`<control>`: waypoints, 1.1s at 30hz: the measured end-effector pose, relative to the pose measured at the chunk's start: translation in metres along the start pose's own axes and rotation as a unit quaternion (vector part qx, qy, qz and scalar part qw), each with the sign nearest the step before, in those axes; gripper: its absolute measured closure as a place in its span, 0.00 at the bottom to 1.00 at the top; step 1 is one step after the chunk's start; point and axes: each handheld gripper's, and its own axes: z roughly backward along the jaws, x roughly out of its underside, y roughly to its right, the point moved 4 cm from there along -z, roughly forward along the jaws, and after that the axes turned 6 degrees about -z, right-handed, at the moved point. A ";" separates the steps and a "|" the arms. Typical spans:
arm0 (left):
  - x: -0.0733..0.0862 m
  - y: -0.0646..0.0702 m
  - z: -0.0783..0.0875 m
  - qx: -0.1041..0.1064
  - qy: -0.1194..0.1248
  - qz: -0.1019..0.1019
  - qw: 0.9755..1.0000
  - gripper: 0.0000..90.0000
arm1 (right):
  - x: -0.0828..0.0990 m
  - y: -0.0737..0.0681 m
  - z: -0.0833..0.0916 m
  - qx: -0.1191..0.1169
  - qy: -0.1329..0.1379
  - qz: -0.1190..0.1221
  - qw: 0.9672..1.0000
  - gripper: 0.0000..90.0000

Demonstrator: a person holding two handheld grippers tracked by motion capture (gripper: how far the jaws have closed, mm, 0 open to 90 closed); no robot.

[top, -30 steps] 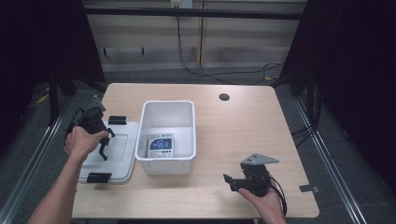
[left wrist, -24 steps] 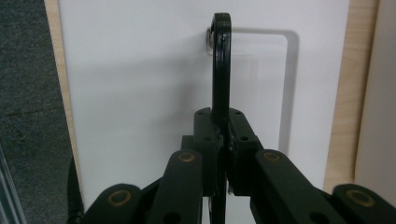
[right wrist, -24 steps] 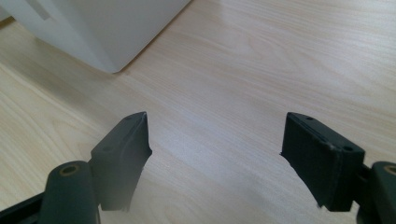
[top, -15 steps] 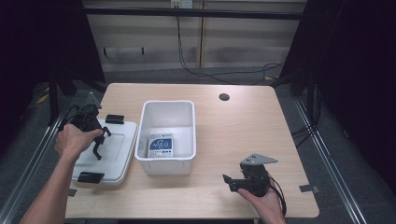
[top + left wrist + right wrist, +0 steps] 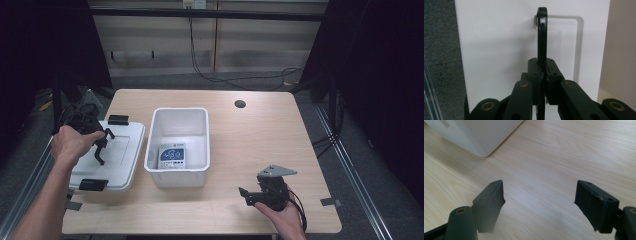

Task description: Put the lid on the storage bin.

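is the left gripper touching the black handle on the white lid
Touching. In the left gripper view the left gripper has its jaws shut on the thin black handle of the white lid, pads pressed against both sides of it.

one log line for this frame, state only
left gripper: shut on lid handle | lid: beside bin, left of it | bin: open, boxed item inside | right gripper: open, empty, near table
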 end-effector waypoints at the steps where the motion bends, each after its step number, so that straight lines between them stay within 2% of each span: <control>1: 0.000 0.000 0.000 0.000 0.000 0.000 1.000 0.94 | 0.000 0.000 0.000 0.000 0.000 0.000 1.000 0.25; 3: 0.000 0.001 0.004 0.002 0.000 -0.007 1.000 0.94 | 0.000 0.000 0.000 -0.003 -0.001 0.000 1.000 0.25; 4: -0.001 0.002 0.009 0.003 0.001 -0.020 1.000 0.94 | 0.000 0.000 -0.001 -0.003 -0.004 0.000 1.000 0.25; 6: 0.000 0.002 0.013 0.003 0.001 -0.026 1.000 0.94 | 0.000 0.000 -0.001 -0.003 -0.005 0.000 1.000 0.25; 10: 0.000 0.002 0.019 0.000 0.009 -0.025 1.000 0.94 | 0.001 -0.001 -0.001 -0.002 -0.007 -0.003 1.000 0.25; 18: 0.001 0.001 0.036 0.012 0.023 -0.026 0.999 0.94 | 0.001 0.000 -0.001 -0.001 -0.007 0.000 1.000 0.25; 20: 0.000 0.001 0.040 0.010 0.025 -0.031 0.999 0.94 | 0.001 0.000 -0.002 -0.001 -0.007 0.000 1.000 0.25; 27: 0.001 0.003 0.053 0.012 0.031 -0.028 0.999 0.94 | 0.001 0.000 -0.001 0.000 -0.008 0.000 1.000 0.25; 33: 0.000 0.007 0.061 0.004 0.030 -0.044 0.999 0.94 | 0.001 0.000 -0.002 -0.001 -0.007 0.003 1.000 0.25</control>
